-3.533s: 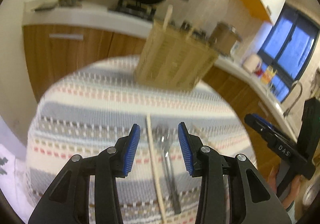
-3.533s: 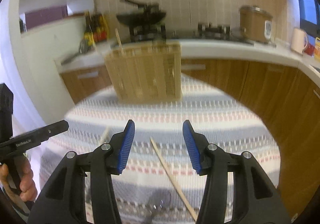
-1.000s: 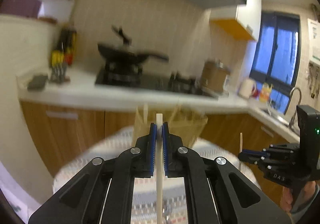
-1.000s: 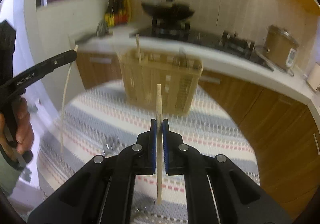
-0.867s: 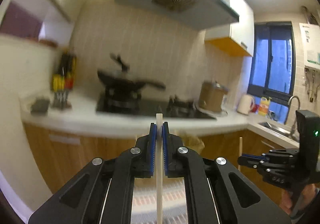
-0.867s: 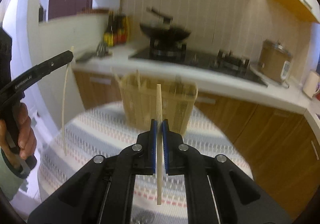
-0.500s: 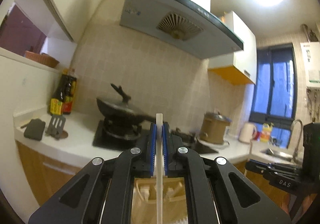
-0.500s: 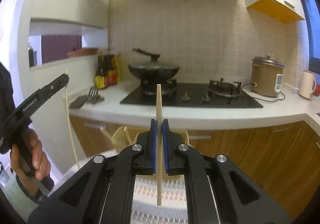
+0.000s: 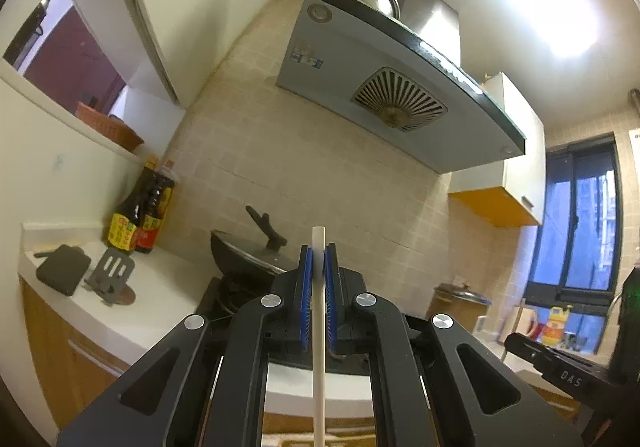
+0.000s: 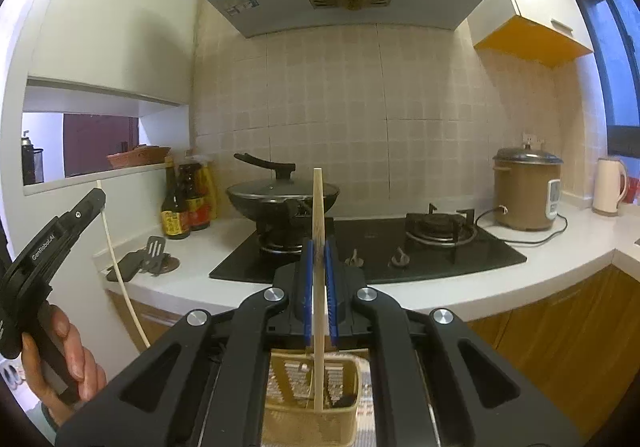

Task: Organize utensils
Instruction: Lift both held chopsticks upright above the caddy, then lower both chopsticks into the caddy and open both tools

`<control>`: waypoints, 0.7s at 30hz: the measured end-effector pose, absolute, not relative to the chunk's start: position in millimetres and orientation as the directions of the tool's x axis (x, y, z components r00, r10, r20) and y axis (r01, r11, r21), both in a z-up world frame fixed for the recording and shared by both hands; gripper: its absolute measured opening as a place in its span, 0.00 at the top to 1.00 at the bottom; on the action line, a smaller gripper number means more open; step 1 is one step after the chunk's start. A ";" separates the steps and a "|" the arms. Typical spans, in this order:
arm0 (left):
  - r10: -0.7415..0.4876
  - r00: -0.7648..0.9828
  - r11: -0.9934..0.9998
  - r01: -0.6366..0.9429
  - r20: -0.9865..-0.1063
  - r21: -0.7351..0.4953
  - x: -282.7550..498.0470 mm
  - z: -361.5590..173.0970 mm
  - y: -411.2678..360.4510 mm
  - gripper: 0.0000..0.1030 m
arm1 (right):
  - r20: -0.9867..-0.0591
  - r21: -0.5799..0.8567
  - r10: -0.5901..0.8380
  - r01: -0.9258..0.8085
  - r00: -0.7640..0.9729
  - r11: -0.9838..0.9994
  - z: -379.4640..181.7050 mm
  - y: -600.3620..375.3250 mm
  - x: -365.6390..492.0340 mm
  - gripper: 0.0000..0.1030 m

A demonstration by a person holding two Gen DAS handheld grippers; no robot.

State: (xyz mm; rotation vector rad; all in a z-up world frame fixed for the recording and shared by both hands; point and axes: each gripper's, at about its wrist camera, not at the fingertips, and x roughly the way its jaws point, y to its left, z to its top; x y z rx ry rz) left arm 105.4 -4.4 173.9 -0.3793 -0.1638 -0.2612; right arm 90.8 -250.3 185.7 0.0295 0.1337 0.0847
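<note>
ITEM 1 — left gripper [image 9: 316,279]: jaws pressed onto a pale chopstick [image 9: 319,347], pinched near its top end, rest hanging down and out of frame. Held upright, raised high; in the left view the basket is hidden under the gripper body, only a tan strip shows at the bottom edge.

ITEM 2 — right gripper [image 10: 318,275]: jaws pinching a wooden chopstick [image 10: 318,287] approx. mid-length, upright. Lower tip sits over the open mouth of the basket [image 10: 348,413], which is directly below on the striped cloth.

ITEM 3 — basket: slatted, open top, already holds a few utensils (dark shapes inside, too small to id).

STEP IN HAND (judged): drop both sticks into the basket. Right is lined up; left looks off to the side, needs to come across first.
- Keep each stick vertical, lower tip-first inside the rim, then part the jaws.
- Aim for a free gap betw. the utensils already inside.
- One at a time, so the grippers don't crowd the small opening.

EDGES / ROOM:
- Basket rim is the tight spot; a tilted stick could catch it and tip out.
- Countertop [image 10: 440,299] edge lies behind the basket, apart.
- Wok [image 10: 282,195] and hob are further back, no conflict.
- Open air above and around both grippers; the main hazard is each other.
</note>
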 end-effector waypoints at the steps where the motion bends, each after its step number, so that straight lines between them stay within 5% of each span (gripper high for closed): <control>1: -0.214 0.955 0.898 0.276 0.207 -0.342 108.9 172.9 -5.1 0.96 | -0.127 0.029 0.079 -0.076 0.989 0.997 184.6 -250.3 93.1 0.96; 9: -0.185 0.964 0.896 0.246 0.193 -0.371 131.7 157.9 -4.9 0.96 | -0.111 0.018 0.060 -0.058 0.992 0.998 177.4 -255.6 110.9 0.96; 21: -0.130 0.982 0.953 0.162 0.136 -0.256 136.9 117.3 -32.9 0.96 | -0.155 0.012 0.077 -0.076 0.985 0.997 151.0 -260.1 131.8 0.96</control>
